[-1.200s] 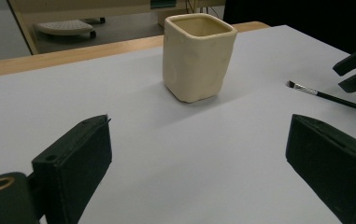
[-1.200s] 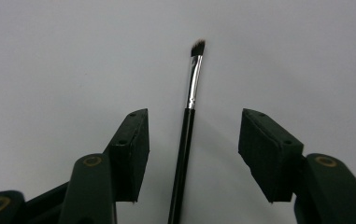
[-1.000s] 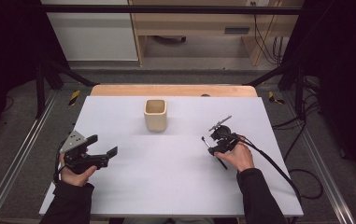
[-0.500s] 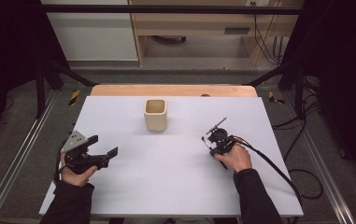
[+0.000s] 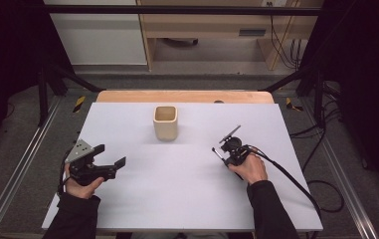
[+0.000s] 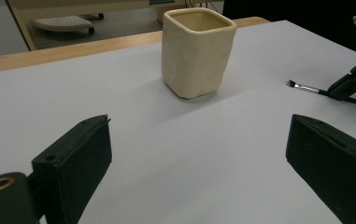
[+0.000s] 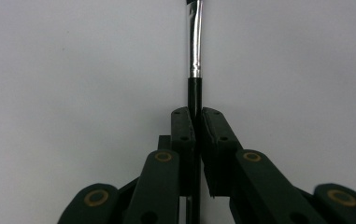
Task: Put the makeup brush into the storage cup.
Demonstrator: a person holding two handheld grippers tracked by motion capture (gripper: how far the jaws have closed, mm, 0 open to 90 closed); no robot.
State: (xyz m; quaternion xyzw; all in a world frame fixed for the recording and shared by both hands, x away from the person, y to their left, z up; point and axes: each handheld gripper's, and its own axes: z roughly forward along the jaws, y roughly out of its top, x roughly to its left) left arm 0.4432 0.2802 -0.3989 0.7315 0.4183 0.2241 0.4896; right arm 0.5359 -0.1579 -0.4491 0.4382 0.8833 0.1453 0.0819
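Note:
A cream square cup (image 5: 165, 123) stands upright at the middle back of the white table (image 5: 177, 199); in the left gripper view the cup (image 6: 198, 49) is ahead of the jaws. My left gripper (image 5: 111, 155) rests at the left front, open with nothing between its jaws (image 6: 199, 135). At the right, my right gripper (image 5: 225, 156) is shut on a thin black paintbrush (image 7: 194, 46) with a silver ferrule. The brush tip (image 5: 214, 149) points left just above the table. The left gripper view shows the brush (image 6: 306, 87) at its right edge.
A wooden strip (image 5: 184, 96) runs along the table's far edge. Metal rails (image 5: 23, 164) flank both sides. The right gripper's black cable (image 5: 296, 181) trails over the table's right front corner. Open white surface lies between the two grippers.
My right gripper has edged slightly to the left with the brush in it. The left gripper and the cup have not moved.

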